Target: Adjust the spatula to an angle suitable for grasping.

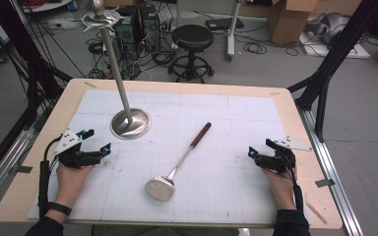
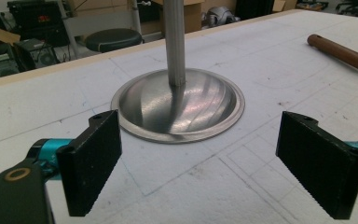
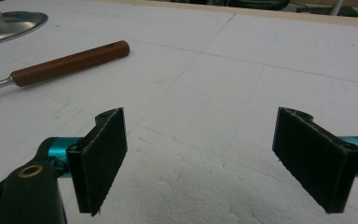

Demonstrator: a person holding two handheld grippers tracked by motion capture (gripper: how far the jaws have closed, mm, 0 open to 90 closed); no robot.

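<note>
The left gripper (image 1: 97,140) rests low over the white mat (image 1: 226,123), held by the person's left hand (image 1: 71,179). Its jaws stand wide apart and hold nothing. Just ahead of them, a little to the left of their middle line, is the round metal base (image 2: 177,105) of a stand, and the pole (image 2: 174,42) rises straight up from the middle of this base. In the high view the pole (image 1: 114,64) leans away toward the far edge of the table (image 1: 177,84) and ends in a knob with hooks.

The right gripper (image 1: 258,149) is at the other side of the mat, in the right hand (image 1: 280,189), and it also has its jaws wide open with nothing between them. In front of it and to its left lies a spatula (image 1: 177,164). The brown wooden handle (image 3: 70,63) is the part nearest to its line of sight, but well apart from the jaws. The metal blade (image 1: 160,188) lies between the two grippers, closer to the person. The spatula touches neither gripper and lies flat on the mat.
</note>
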